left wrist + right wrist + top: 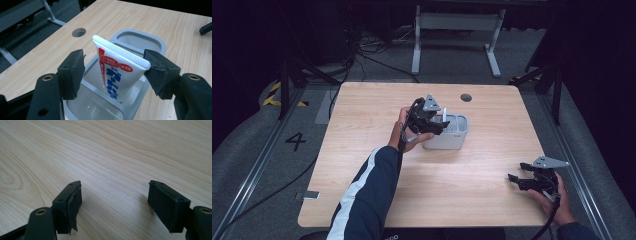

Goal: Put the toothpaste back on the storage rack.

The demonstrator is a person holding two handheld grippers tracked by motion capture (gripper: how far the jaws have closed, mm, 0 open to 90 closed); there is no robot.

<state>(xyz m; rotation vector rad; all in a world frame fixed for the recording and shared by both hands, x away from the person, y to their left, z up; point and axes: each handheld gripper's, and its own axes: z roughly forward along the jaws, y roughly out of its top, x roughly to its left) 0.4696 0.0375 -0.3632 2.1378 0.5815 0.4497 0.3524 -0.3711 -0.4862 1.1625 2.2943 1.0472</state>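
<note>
Your left tongs (113, 72) gape wide around the toothpaste tube (119, 72) standing in the grey bin (152, 41), one pad touching its crimp, tube's bottom hidden; right tongs (113, 205) wide open, empty, over counter (125, 152).

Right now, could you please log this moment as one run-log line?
left gripper: open, astride toothpaste tube | tube: standing in grey holder | right gripper: open, over bare table

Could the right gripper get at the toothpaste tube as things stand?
Probably not directly. The right gripper rests open near the table's near right corner, well apart from the toothpaste tube, which stands in the grey holder with the left gripper open around its top, blocking access from above.
</note>
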